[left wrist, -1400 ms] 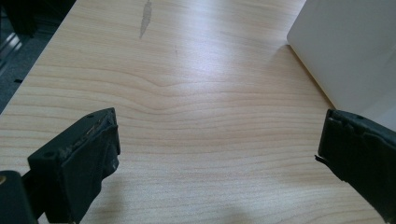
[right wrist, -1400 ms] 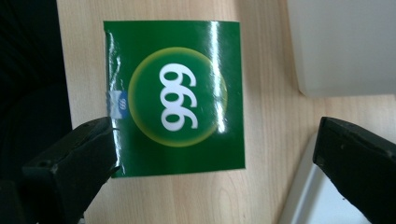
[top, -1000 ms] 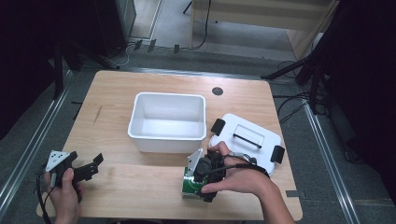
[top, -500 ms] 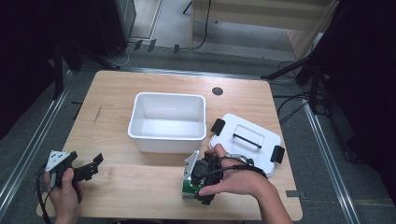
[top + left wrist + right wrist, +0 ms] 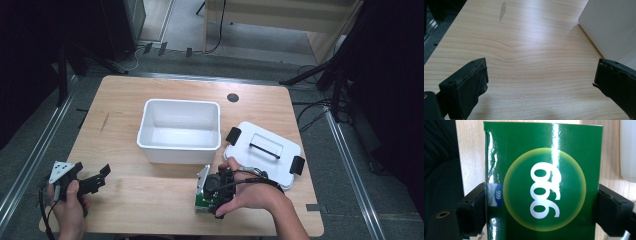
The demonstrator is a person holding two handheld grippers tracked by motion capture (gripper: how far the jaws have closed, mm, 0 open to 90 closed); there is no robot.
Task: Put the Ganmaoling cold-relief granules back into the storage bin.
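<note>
— Green carton (image 5: 544,182) is bracketed by the right claw (image 5: 541,212); its jaws have just been closing, and the pads now sit against both side edges.

— Where is it seen from above?

— Low and just right of centre, on the counter (image 5: 150,200), below the white bin (image 5: 180,130) and left of the lid (image 5: 265,152). A lift toward the bin is judged to be next.

— And the left claw (image 5: 540,82)?

— Spread wide at the lower left; nothing is held between its jaws.
</note>
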